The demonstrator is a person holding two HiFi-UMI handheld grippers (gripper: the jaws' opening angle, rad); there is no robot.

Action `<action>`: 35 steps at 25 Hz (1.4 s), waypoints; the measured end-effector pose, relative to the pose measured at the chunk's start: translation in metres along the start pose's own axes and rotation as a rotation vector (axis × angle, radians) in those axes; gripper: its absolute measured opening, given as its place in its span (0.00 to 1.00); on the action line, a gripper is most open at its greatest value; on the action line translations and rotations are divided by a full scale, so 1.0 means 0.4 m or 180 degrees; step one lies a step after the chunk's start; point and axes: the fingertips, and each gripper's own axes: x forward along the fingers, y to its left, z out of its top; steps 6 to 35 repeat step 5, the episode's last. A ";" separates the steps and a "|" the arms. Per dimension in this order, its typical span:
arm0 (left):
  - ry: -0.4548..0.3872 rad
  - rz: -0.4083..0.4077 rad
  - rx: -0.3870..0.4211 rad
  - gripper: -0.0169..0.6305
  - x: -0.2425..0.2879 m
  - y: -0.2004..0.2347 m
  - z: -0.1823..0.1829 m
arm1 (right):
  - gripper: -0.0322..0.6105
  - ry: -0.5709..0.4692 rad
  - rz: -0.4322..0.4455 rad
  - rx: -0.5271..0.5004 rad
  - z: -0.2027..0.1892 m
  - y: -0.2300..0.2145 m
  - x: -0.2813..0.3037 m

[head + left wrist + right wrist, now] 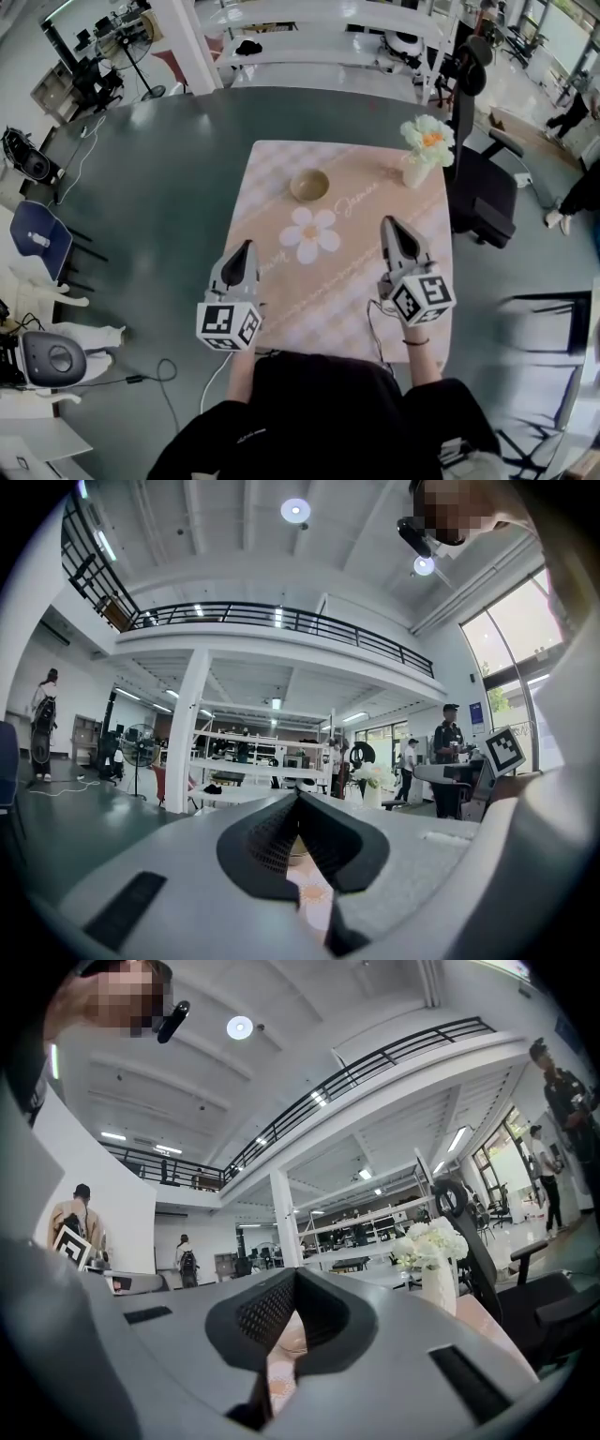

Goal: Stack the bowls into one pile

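**Both tongs closed and empty, bowl at the centre of the cloth**

In the head view, a tan bowl (309,185) sits in the upper middle of the frame, on a pink checked tablecloth (281,309) just above the cloth's printed white flower (310,234). From this angle it is not clear whether it is a single bowl or several nested together.

The left gripper (246,247) is at the lower left of the cloth, and its own view shows the jaws pressed together with nothing between them. The right gripper (389,225) is at the lower right. Its jaws are also fully closed and empty. Both point up the frame and are well apart from the bowl.

A white vase of flowers (424,150) stands at the cloth's upper right corner. A black office chair (483,192) stands just beyond the dark round table (150,234).
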 end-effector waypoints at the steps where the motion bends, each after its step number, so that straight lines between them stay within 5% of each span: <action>1: 0.0003 0.0003 0.0002 0.02 0.000 0.000 -0.001 | 0.04 -0.0007 0.0005 -0.0035 0.001 0.002 0.000; 35: 0.0023 0.0005 0.0005 0.02 0.000 0.003 -0.005 | 0.04 -0.0043 -0.0001 -0.0039 0.002 0.009 0.004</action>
